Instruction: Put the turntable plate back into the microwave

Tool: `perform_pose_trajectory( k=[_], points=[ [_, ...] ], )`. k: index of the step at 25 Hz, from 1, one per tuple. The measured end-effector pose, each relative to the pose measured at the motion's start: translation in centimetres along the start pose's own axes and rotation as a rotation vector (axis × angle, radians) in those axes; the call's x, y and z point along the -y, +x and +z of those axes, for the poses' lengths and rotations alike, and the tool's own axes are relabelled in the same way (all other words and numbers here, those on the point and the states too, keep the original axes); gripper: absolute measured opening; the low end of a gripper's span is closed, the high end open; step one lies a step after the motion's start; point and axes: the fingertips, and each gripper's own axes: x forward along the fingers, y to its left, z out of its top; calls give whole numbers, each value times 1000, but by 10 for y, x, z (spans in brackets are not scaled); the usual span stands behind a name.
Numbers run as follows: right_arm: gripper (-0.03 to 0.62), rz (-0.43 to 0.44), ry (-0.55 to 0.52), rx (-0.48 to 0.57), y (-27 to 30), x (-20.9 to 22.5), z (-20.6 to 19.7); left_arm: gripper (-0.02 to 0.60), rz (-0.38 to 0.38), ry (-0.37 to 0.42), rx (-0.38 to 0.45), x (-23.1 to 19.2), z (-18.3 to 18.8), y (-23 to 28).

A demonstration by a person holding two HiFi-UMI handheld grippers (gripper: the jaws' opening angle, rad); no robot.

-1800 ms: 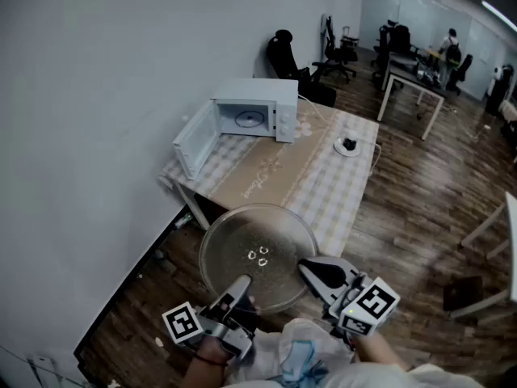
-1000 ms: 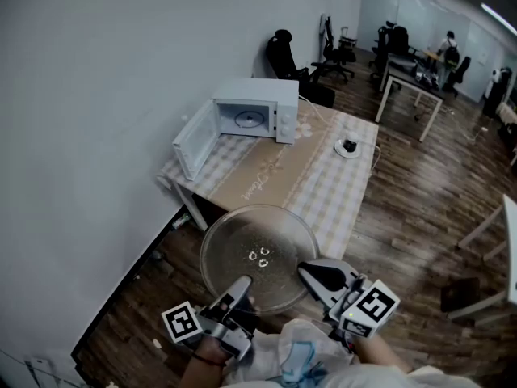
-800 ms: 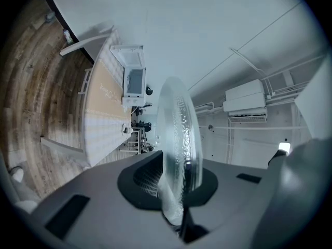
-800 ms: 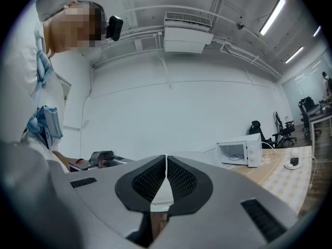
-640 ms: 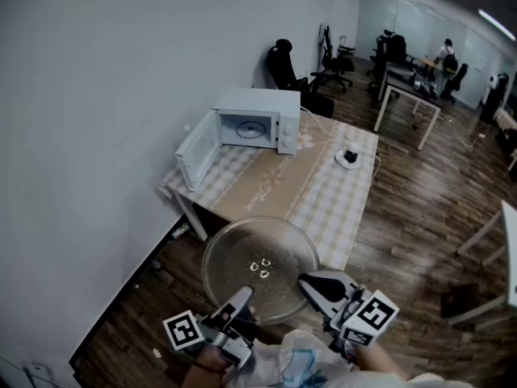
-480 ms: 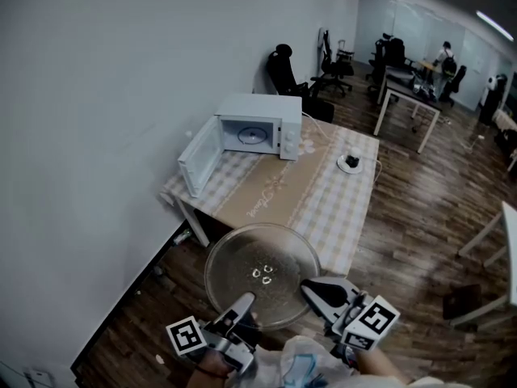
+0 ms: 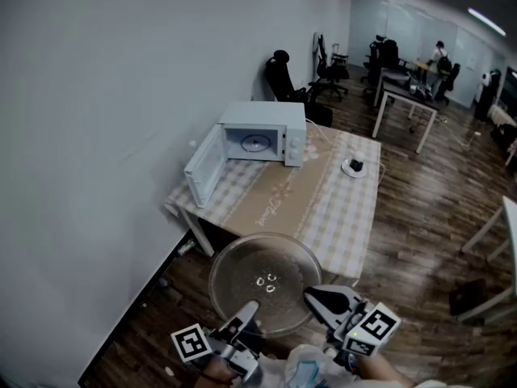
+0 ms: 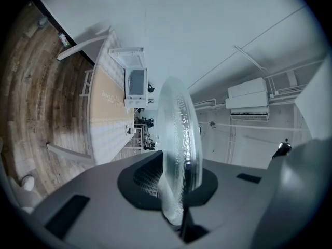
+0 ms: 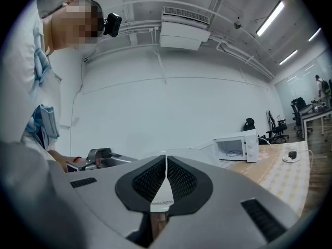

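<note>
The round clear glass turntable plate [image 7: 262, 285] has stayed level while the checked-cloth table [image 7: 323, 212] and white microwave [image 7: 279, 120] slid slightly lower in the head view: the carry continues, with the plate still well short of the microwave. The left tongs [image 7: 245, 309] pinch its near rim; the right tongs [image 7: 310, 295], closed on nothing, seem to prop the rim. The door [image 7: 202, 168] stands open, and a small white dish [image 7: 353, 167] sits aside on the table.

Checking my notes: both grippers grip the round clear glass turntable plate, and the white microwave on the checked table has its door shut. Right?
Not quite: the white microwave's door stands open, swung out to the side, as the head view shows. The rest holds.
</note>
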Motion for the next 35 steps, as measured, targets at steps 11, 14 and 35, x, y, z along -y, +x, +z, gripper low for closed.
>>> perform_pose_trajectory(
  k=[11, 14, 35],
  points=[
    [32, -37, -6, -21, 14, -1, -5, 28, 5, -3, -28, -6, 16, -4],
    [32, -51, 0, -20, 15, 6, -4, 27, -1, -9, -38, -7, 18, 5],
    [32, -14, 37, -7, 143, 168, 15, 26, 8, 11, -16, -48, 157, 148]
  ],
)
